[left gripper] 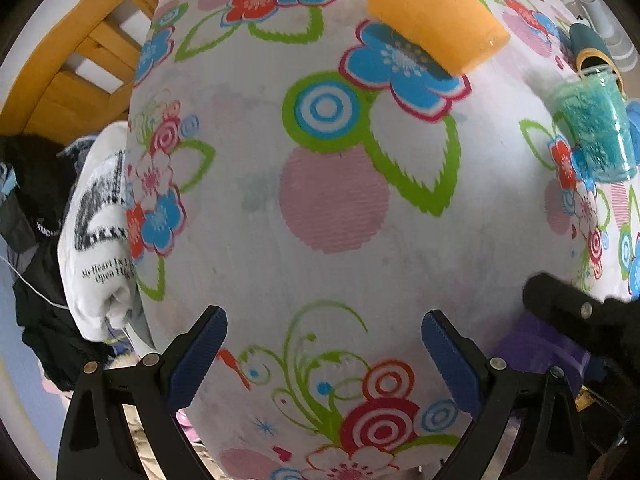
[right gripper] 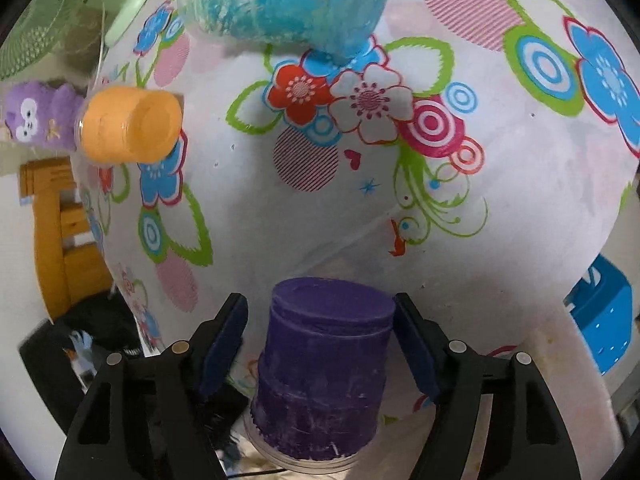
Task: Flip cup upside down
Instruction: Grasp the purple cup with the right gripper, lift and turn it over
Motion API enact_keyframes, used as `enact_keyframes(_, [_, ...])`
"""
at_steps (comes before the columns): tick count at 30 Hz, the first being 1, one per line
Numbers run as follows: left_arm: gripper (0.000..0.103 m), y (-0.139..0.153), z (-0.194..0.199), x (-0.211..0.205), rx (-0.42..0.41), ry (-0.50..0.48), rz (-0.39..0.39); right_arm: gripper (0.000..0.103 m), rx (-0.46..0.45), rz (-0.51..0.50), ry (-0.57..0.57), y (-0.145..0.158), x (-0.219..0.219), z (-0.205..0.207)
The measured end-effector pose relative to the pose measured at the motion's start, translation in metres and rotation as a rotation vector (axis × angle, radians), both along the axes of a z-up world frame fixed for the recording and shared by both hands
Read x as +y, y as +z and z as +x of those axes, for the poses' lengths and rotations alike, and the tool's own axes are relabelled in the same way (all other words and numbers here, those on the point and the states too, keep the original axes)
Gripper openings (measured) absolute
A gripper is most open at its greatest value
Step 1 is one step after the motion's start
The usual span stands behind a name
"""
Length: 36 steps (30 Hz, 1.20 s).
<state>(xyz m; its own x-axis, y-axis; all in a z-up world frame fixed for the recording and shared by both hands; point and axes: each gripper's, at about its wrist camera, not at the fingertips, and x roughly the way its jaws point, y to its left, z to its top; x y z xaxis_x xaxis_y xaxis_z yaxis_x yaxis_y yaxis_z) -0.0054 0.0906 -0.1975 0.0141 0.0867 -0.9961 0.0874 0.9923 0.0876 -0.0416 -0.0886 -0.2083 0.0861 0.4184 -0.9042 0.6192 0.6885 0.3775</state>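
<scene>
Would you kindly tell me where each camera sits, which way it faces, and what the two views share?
Left wrist: on the left gripper, facing along its open fingers over the floral tablecloth; the right gripper's black body shows at right.
Right wrist: on the right gripper, looking at the inverted purple cup between its open fingers.
Shared: orange cup, teal cup, tablecloth, wooden chair.
</scene>
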Motion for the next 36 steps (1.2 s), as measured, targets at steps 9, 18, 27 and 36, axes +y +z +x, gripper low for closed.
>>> enact_keyframes(9, [0.099,0.003,-0.007,-0.008,0.000,-0.004,-0.024,0.058,-0.002,-0.044,0.071,0.006,0.006,0.006])
enact_keyframes(18, [0.099,0.016,0.001,-0.007,-0.037,0.024,-0.031,0.057,-0.132,-0.118,0.153,0.030,0.003,0.020])
enact_keyframes(27, [0.099,0.056,0.014,-0.011,-0.126,0.122,-0.087,0.057,-0.382,-0.237,0.357,0.086,0.007,0.050])
enact_keyframes(36, [0.099,0.082,0.013,0.000,-0.211,0.244,-0.107,0.057,-0.602,-0.295,0.533,0.120,0.013,0.062])
